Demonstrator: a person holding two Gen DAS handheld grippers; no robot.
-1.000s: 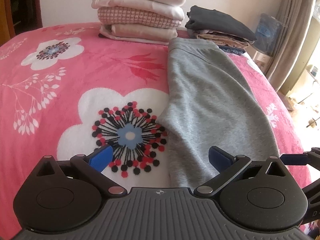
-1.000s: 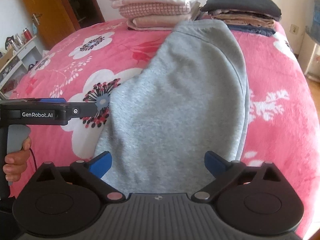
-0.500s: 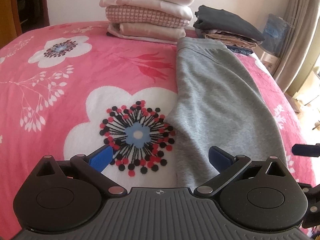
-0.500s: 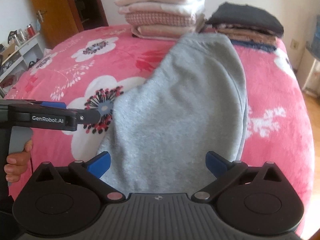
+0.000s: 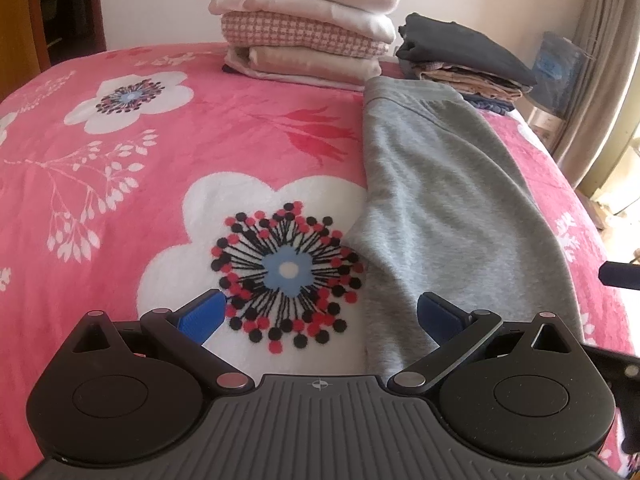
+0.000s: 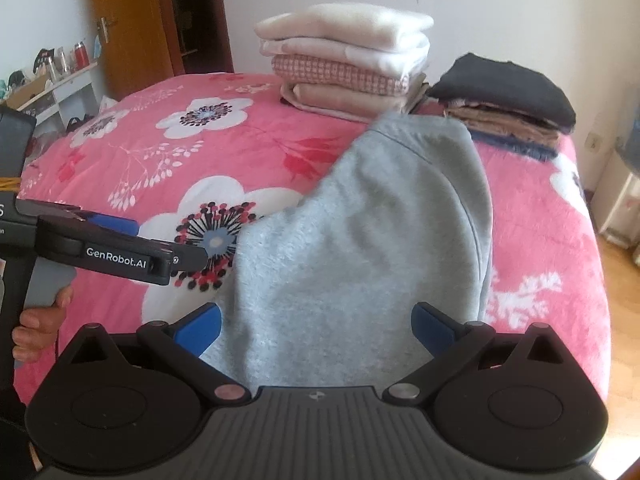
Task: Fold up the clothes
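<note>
**Both hand-held grippers open over grey garment**

While the grey garment lies flat along the bed's right side, reaching the folded stacks at the far edge, left hand-held gripper and right hand-held gripper gape wide, holding nothing.

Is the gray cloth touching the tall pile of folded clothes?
Cannot tell. In the right wrist view the gray cloth overlaps the pile, hiding any gap.

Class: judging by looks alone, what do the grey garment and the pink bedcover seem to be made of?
Grey garment: probably cotton-blend sweatshirt jersey, matte, heathered, with a ribbed band at its far end.
Pink bedcover: likely plush synthetic fleece, with soft fuzzy pile and blurred edges on the printed flowers.
</note>
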